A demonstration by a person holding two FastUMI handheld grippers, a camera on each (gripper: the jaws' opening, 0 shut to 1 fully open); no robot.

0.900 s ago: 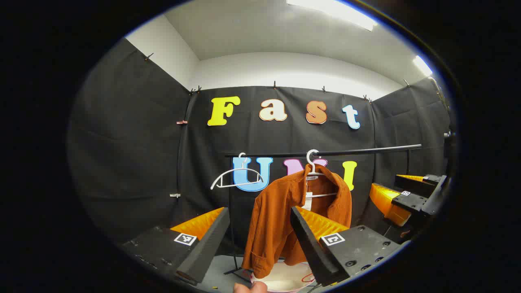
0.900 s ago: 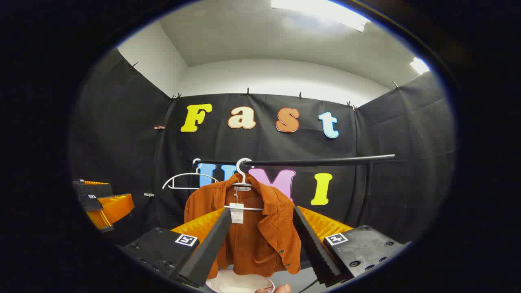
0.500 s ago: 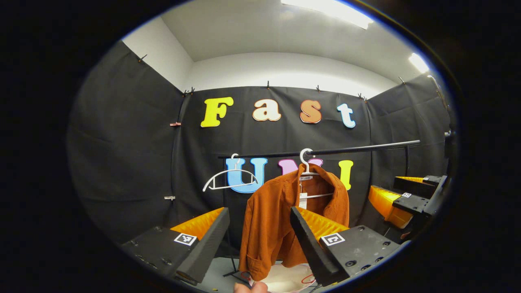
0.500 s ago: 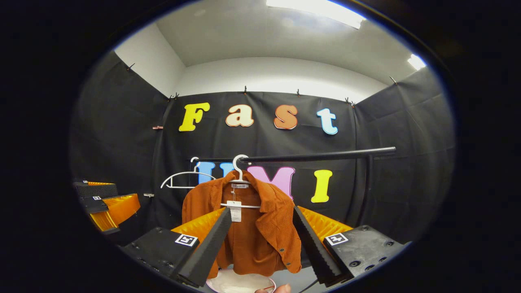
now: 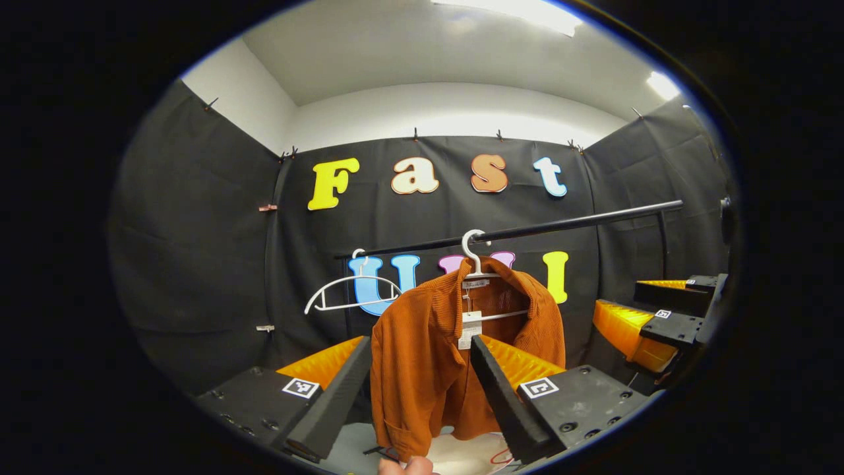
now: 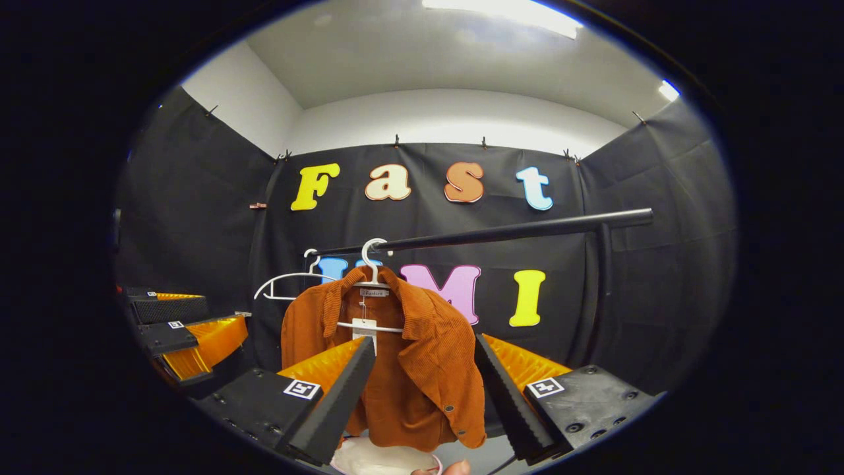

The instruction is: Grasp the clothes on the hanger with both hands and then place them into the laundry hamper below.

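- The left gripper (image 5: pixel 419 376) points level at the rust-orange corduroy jacket (image 5: pixel 455 359), black foam-edged fingers spread wide, nothing between them.
- The right gripper (image 6: pixel 422 379) does likewise, equally wide apart and empty-handed, facing the jacket's open front (image 6: pixel 395 369).
- The jacket hangs on a white plastic hanger (image 6: pixel 370 277) hooked over the black metal rail (image 6: pixel 514 231), with a second bare white hanger (image 5: pixel 349 293) beside it.
- The white laundry hamper (image 6: pixel 382 458) sits under the hem.
- The left gripper view catches the other gripper at its right edge (image 5: pixel 649 323); the right gripper view catches its partner at left (image 6: pixel 188 330).
- A fingertip (image 5: pixel 405 466) peeks in at the bottom.
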